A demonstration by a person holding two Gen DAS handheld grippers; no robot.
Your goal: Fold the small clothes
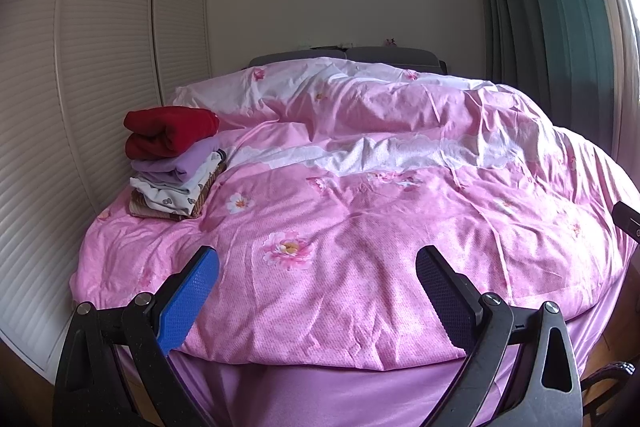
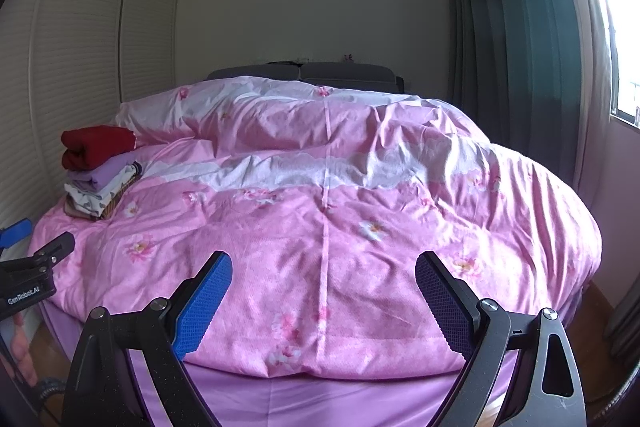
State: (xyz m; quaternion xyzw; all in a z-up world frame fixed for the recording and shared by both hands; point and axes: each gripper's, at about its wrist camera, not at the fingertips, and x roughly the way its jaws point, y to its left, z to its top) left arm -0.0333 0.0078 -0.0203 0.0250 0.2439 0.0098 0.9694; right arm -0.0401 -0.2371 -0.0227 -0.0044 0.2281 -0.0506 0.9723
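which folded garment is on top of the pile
The red garment, thick and rolled, tops the pile; the lilac one and the white printed one lie beneath.

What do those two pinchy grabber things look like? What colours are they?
Both look alike. The left gripper and the right gripper each have black angled arms with silver bolts. On each, one of the jaws has a bright blue bumpy pad; the other has a dark one. In the right wrist view, the left gripper's body carries white lettering, "GenRobot.AI". No cables or sleeves show.

Open duvet; clothes stack far-left.
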